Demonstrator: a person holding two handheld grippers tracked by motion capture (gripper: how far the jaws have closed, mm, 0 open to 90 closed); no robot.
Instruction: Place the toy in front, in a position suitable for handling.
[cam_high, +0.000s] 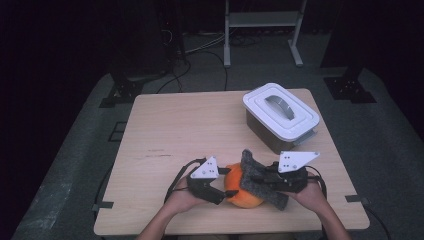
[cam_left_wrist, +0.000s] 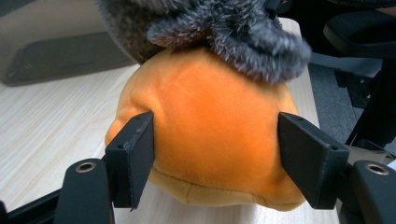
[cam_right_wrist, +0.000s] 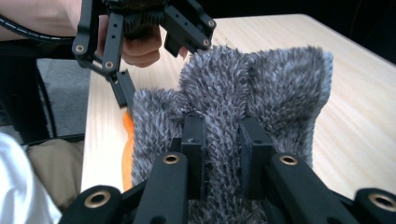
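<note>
My left gripper (cam_high: 223, 183) straddles the orange plush pumpkin (cam_high: 241, 190) at the near table edge (cam_high: 150, 220), jaws apart, touching its sides. Soft, light; grip mid-body. Right gripper (cam_right_wrist: 223, 140) pinches the grey fuzzy cloth (cam_right_wrist: 261, 88) draped over it.

Orange plush (cam_high: 240, 192) under grey fuzzy cloth (cam_high: 260, 180)
</note>
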